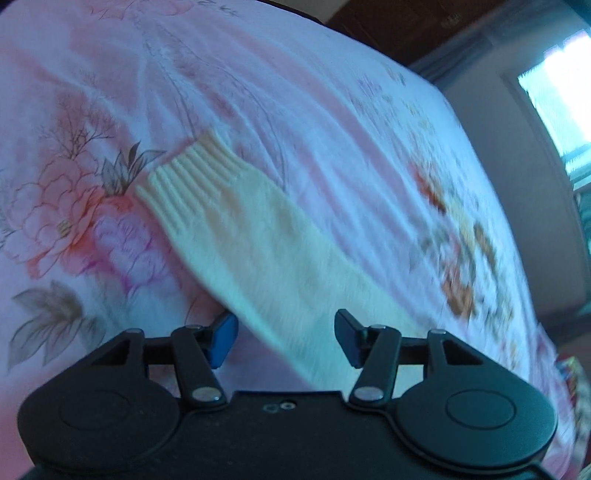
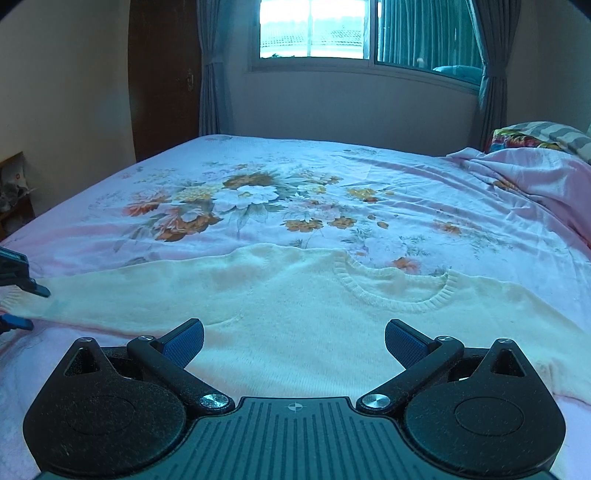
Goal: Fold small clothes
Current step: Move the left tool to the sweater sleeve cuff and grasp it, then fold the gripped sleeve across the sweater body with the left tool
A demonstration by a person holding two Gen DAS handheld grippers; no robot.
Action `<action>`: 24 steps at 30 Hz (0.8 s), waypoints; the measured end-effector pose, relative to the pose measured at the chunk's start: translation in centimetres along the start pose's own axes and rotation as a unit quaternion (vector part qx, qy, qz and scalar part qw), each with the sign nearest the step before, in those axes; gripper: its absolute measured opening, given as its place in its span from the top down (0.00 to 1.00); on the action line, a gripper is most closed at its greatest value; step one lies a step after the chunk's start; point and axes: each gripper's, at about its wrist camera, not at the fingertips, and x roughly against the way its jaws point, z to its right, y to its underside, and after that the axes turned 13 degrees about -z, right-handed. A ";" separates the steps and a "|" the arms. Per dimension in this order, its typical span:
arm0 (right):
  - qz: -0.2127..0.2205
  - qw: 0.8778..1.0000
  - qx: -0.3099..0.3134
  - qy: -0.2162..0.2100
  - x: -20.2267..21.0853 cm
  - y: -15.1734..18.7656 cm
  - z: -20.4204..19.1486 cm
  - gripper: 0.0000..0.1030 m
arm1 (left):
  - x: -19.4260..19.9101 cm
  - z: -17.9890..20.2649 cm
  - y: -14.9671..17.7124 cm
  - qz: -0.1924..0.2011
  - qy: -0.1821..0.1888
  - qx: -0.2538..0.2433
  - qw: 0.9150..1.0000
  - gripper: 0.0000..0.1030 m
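Observation:
A cream knit sweater [image 2: 295, 314] lies spread flat on the floral bedsheet [image 2: 258, 199], its round neckline [image 2: 395, 291] toward the far side. Its left sleeve [image 1: 258, 236] with a ribbed cuff [image 1: 188, 177] stretches out in the left wrist view. My left gripper [image 1: 286, 338] is open, its blue fingers astride the sleeve just above it; it also shows at the left edge of the right wrist view [image 2: 22, 304]. My right gripper [image 2: 294, 345] is open and empty over the sweater's body near the hem.
A bunched pink blanket [image 2: 528, 177] and a colourful pillow [image 2: 528, 140] lie at the bed's far right. A window [image 2: 314, 29] with curtains and a dark wooden door [image 2: 162, 74] are behind the bed. The bed edge drops off at the left.

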 end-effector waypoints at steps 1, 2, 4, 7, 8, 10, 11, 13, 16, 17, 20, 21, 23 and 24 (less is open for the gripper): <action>-0.001 1.000 0.000 0.001 -0.4 -0.1 0.1 0.00 | -0.2 -0.1 -0.4 0.004 0.006 0.007 1.000 0.53; -0.003 1.000 0.000 0.002 -0.8 -0.2 0.1 0.00 | -0.3 -0.2 -0.7 0.009 0.008 0.014 1.000 0.58; -0.008 1.000 0.002 0.007 -1.4 -0.2 0.3 0.00 | -0.6 -0.3 -1.2 0.013 0.007 0.021 1.000 0.81; -0.011 1.000 0.001 0.019 -2.1 -0.1 0.7 0.00 | -0.8 -0.3 -1.6 0.011 0.001 0.020 1.000 0.87; -0.013 1.000 0.001 0.018 -2.5 -0.3 1.0 0.00 | -0.7 -0.3 -1.5 0.013 -0.001 0.014 1.000 0.88; -0.017 1.000 -0.001 0.021 -3.5 -1.0 1.5 0.00 | -0.6 0.1 -1.6 0.016 -0.010 0.004 1.000 0.90; -0.021 0.999 -0.005 0.023 -4.0 -1.4 1.8 0.00 | -0.5 0.4 -1.6 0.019 -0.012 0.001 1.000 0.91; -0.034 0.999 -0.024 0.020 -5.1 -2.2 2.8 0.00 | -0.2 1.3 -1.4 0.030 -0.019 -0.014 0.999 0.93; -0.048 0.998 -0.038 0.019 -6.1 -2.6 3.8 0.00 | 1.2 4.2 -0.2 0.061 -0.024 -0.079 0.995 0.93; -0.048 0.998 -0.041 0.016 -6.1 -2.6 4.0 0.00 | 1.7 5.5 0.3 0.071 -0.022 -0.108 0.991 0.93; -0.040 0.998 -0.043 0.019 -5.5 -2.2 4.4 0.00 | 3.1 10.2 3.2 0.082 -0.003 -0.207 0.975 0.93; -0.038 0.998 -0.047 0.017 -5.3 -2.1 4.6 0.00 | 3.4 11.9 4.5 0.078 0.009 -0.238 0.968 0.93; -0.036 0.998 -0.050 0.019 -4.6 -1.8 5.0 0.00 | 3.7 15.2 7.6 0.064 0.033 -0.302 0.951 0.93; -0.037 0.998 -0.049 0.021 -4.3 -1.7 5.2 0.00 | 3.6 16.8 9.3 0.051 0.046 -0.332 0.941 0.93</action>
